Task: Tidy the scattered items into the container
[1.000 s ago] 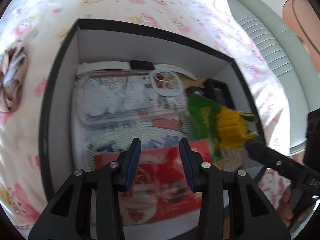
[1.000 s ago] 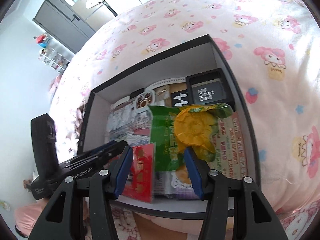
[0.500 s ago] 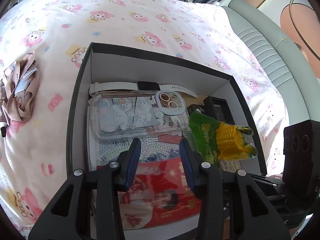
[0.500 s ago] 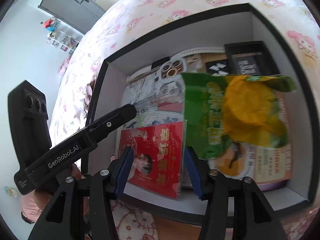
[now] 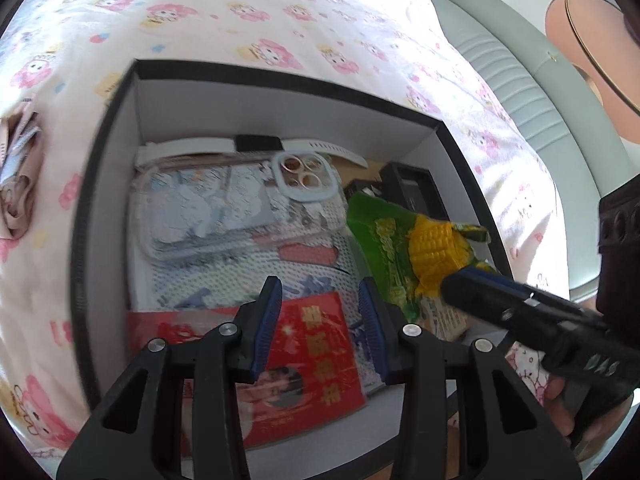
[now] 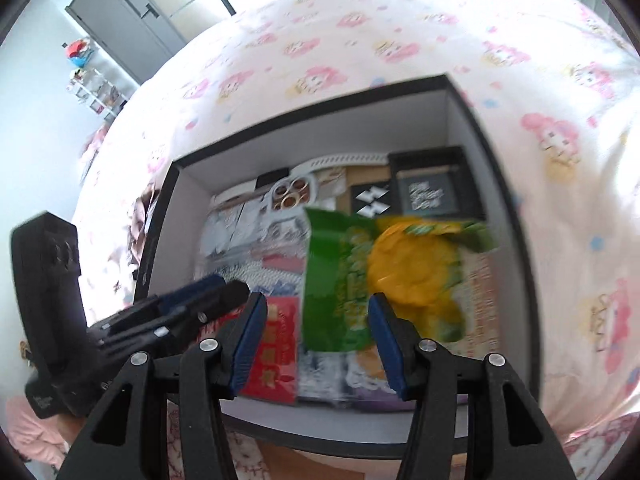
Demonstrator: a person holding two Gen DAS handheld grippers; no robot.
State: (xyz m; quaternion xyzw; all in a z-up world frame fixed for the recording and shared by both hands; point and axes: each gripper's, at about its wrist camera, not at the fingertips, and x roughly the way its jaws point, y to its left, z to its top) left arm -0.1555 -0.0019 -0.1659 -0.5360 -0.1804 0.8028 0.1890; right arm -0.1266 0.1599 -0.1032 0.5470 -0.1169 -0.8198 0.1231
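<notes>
Both my grippers, left [image 5: 320, 312] and right [image 6: 316, 332], hover spread wide and empty above the box [image 5: 86, 216]; corn snack bag [image 6: 360, 272] lies inside, below the right one.

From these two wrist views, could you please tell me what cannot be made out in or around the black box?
- Beige fabric bundle: left wrist view, cut off by the image edge; its identity is unclear.
- Small print on the green and yellow corn snack bag: right wrist view, motion blur.
- Red printed card: left wrist view, its near part is hidden behind the left gripper fingers.
- Floor of the black cardboard box: both views, covered by items.
</notes>
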